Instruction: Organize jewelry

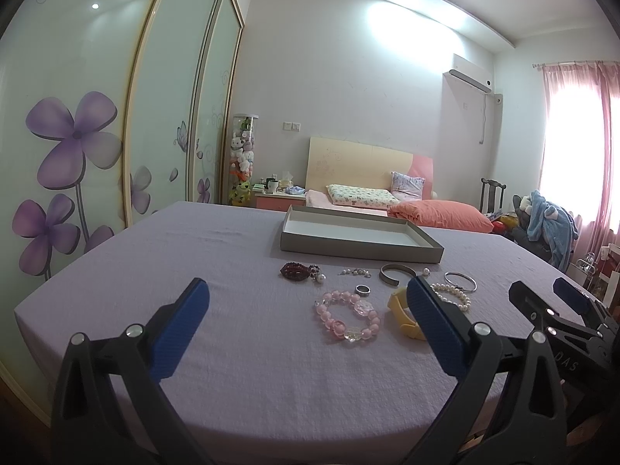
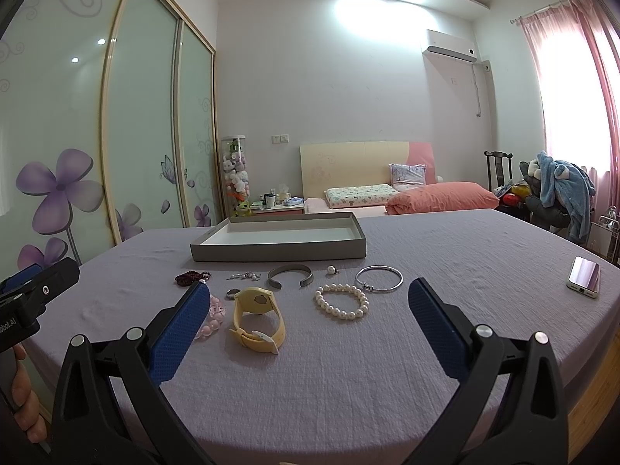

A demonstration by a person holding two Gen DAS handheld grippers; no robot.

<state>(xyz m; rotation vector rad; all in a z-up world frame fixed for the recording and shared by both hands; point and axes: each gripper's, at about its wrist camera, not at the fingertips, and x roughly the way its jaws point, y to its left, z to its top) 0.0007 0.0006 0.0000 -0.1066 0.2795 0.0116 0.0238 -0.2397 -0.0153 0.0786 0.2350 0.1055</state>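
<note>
Hovering with jaws apart, left gripper (image 1: 310,302) and "DAS"-marked right gripper (image 2: 310,302) face jewelry.

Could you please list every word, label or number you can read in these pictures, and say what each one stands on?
"DAS": on the black body of the right gripper, left wrist view.
"obot.AI", its start cut off: on the black body of the left gripper, right wrist view.
Nothing else is readable.

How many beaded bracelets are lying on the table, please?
3: a pink bracelet nearest the left side, a pearl bracelet right of the yellow watch, and a dark red bracelet near the tray's left corner.
</note>
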